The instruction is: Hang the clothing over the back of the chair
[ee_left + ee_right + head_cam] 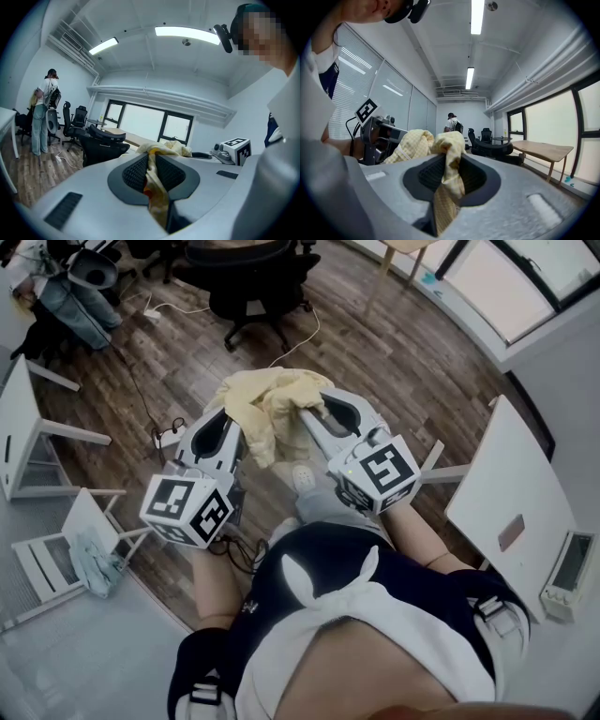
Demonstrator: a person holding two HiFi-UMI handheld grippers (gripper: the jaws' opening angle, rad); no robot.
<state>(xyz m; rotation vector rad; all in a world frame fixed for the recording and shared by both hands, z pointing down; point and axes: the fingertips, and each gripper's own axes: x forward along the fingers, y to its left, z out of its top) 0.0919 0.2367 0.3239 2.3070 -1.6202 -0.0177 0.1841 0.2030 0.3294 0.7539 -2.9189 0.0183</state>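
Left gripper (232, 430) and right gripper (322, 418) both have jaws clenched on the yellow clothing (272, 401), bunched in mid-air between them, so pickup looks done, but draping it over a chair back, perhaps the black chair (248, 277) well ahead, remains.

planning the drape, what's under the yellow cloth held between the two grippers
Only brown wooden floor shows around the crumpled pale yellow cloth, pinched by left gripper and right gripper; directly beneath is covered.

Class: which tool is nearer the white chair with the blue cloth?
Left. The left tool is up and right of the chair; the right tool lies farther right, past the left one.
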